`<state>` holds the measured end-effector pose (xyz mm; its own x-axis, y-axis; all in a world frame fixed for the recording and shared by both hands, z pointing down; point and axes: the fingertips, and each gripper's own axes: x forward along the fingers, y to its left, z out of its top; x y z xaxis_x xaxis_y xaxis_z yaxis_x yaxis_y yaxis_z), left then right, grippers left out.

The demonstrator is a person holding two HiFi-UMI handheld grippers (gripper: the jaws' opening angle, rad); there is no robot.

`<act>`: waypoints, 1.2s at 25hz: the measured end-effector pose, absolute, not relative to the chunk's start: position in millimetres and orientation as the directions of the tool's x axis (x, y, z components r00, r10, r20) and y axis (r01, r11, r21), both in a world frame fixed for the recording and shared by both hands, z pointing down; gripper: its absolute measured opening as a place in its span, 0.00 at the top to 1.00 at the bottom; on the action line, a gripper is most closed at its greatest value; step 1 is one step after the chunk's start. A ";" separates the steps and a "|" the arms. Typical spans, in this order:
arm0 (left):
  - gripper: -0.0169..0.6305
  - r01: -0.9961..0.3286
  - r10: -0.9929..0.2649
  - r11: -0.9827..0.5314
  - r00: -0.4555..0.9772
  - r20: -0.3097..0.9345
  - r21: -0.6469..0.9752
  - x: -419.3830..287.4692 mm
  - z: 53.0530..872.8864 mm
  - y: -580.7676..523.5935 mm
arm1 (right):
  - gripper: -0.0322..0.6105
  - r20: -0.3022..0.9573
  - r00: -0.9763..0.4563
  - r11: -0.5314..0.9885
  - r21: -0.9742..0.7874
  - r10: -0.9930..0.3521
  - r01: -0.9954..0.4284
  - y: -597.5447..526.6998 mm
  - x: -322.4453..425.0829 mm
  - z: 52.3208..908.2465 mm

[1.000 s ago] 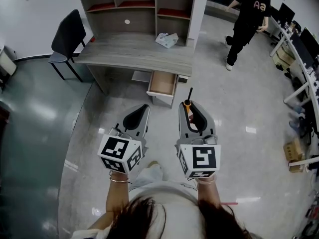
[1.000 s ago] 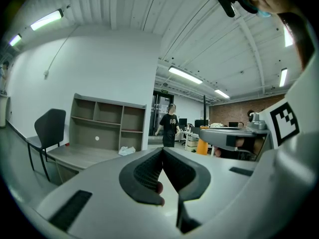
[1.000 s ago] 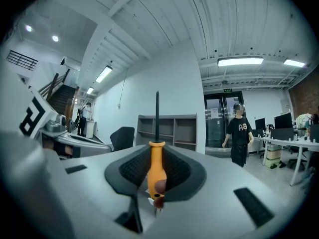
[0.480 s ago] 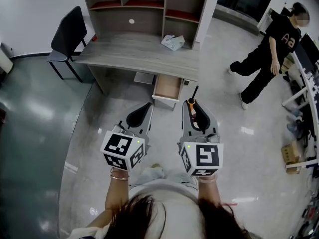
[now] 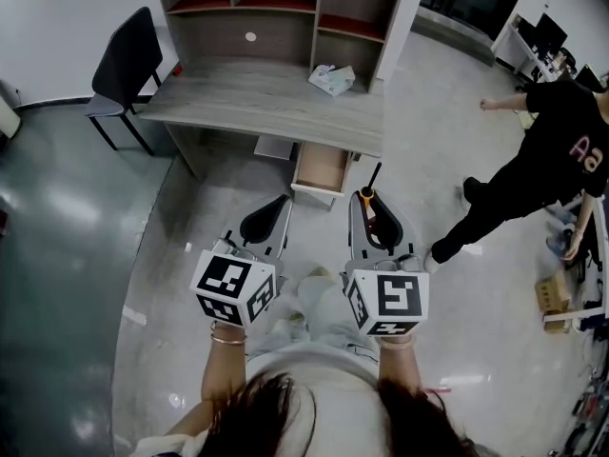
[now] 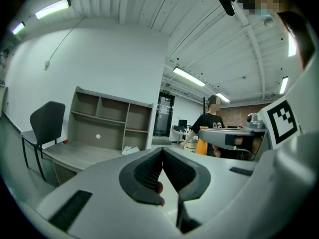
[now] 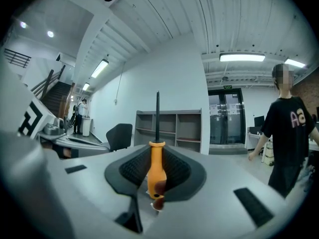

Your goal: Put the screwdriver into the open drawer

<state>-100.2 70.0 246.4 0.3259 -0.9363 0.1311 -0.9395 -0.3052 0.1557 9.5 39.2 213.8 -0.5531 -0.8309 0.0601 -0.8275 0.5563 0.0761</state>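
My right gripper (image 5: 369, 209) is shut on the screwdriver (image 5: 368, 195), whose orange handle (image 7: 156, 172) sits between the black pads and whose dark shaft (image 7: 157, 116) sticks up past the tips. The open drawer (image 5: 321, 168) of light wood juts out from under the grey desk (image 5: 266, 98), just ahead of the gripper tips. My left gripper (image 5: 267, 219) hangs beside the right one, shut with nothing between its pads (image 6: 149, 172). Both grippers are held in the air over the pale floor, short of the desk.
A black chair (image 5: 125, 60) stands at the desk's left end. Shelves (image 5: 285, 8) rise at the back of the desk, and a crumpled white bag (image 5: 332, 79) lies on its top. A person in black (image 5: 547, 165) walks at the right, near crowded tables (image 5: 552, 46).
The person in black has walked from the far right corner toward the near right. Both grippers kept almost the same pose, the drawer and desk drawing slightly closer.
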 end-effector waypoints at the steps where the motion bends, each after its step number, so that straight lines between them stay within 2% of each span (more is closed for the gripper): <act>1: 0.95 -0.941 -0.938 -0.301 0.322 0.131 0.155 -102.0 246.5 66.9 | 0.82 0.063 -0.554 0.558 0.074 -0.830 -0.827 35.1 8.0 215.1; 20: 0.95 -0.964 -0.959 -0.203 0.231 0.161 0.173 -145.6 264.3 -51.9 | 0.82 0.131 -0.590 0.600 0.056 -0.797 -0.798 -93.0 -21.9 248.7; 30: 0.95 -0.972 -0.961 -0.133 0.174 0.216 0.192 -163.8 281.3 -108.9 | 0.82 0.230 -0.609 0.638 0.081 -0.760 -0.766 -154.0 -32.6 285.5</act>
